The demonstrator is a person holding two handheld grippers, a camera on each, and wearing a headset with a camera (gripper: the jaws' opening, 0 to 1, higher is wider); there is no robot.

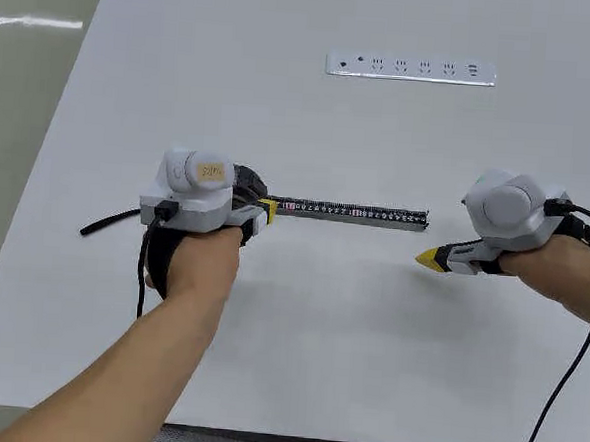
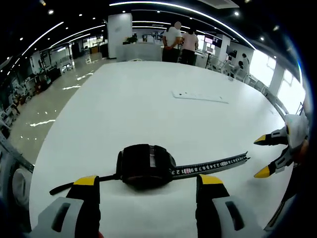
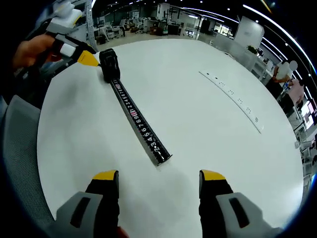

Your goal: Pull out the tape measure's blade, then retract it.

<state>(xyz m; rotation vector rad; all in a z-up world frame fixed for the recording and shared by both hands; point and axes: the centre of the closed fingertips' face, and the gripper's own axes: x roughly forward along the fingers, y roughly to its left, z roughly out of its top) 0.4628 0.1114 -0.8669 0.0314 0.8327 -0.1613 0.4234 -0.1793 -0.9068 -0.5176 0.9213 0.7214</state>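
Black tape measure [image 2: 146, 165], blade [image 3: 136, 120] out rightward on tabletop [image 1: 319, 313]; your left claw [image 2: 148, 180] gaped astride it, likely for steadying; your right claw [image 3: 159, 174] gaped, clear of blade.

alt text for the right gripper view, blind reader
A tape measure's blade lies pulled out across a white table, its free end just ahead of the right hand-held gripper, whose jaws stand open. At the far end sits the black case, the left hand-held gripper beside it.
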